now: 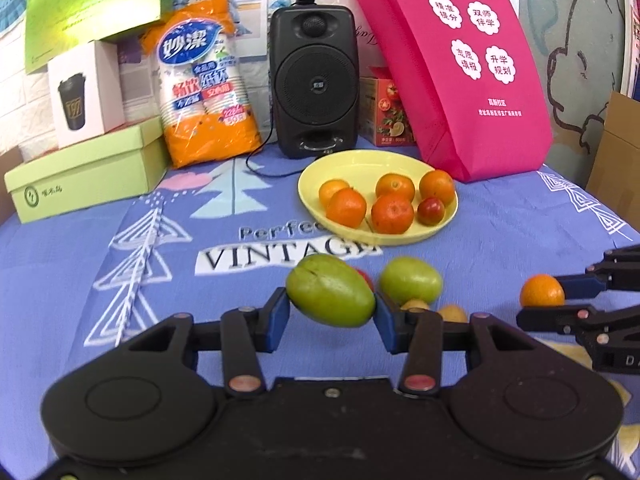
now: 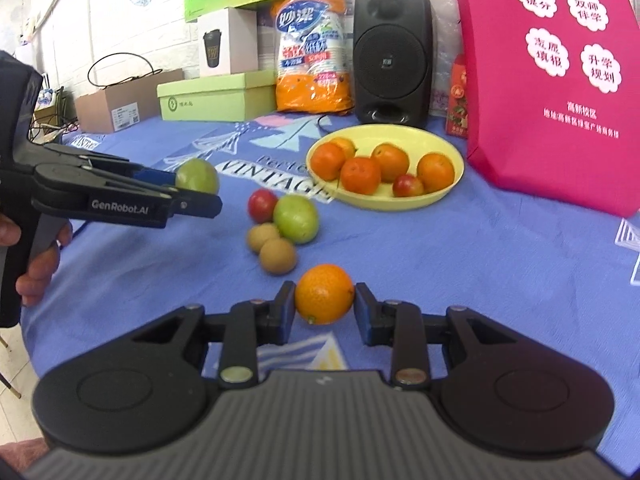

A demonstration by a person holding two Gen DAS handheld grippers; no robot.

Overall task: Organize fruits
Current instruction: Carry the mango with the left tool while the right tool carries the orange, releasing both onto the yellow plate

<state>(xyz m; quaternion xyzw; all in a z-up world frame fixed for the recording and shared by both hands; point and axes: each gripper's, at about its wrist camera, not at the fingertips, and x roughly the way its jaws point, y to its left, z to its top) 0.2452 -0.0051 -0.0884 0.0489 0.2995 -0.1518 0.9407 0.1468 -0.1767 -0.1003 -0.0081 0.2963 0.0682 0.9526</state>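
My left gripper (image 1: 332, 322) is shut on a green fruit (image 1: 331, 296) and holds it above the blue cloth; the fruit also shows in the right wrist view (image 2: 197, 176). My right gripper (image 2: 325, 306) is shut on an orange (image 2: 325, 299), seen from the left wrist at the right edge (image 1: 542, 291). A yellow plate (image 1: 352, 164) holds several oranges and a small red fruit (image 1: 431, 211). On the cloth lie a second green fruit (image 2: 296, 219), a red fruit (image 2: 262, 205) and two brown kiwis (image 2: 277, 255).
A black speaker (image 1: 314, 80), an orange pack of paper cups (image 1: 204, 80), green boxes (image 1: 84, 176) and a pink bag (image 1: 468, 68) stand behind the plate. The speaker's cable (image 1: 260, 160) lies near the plate. A cardboard box (image 2: 120, 100) sits at the far left.
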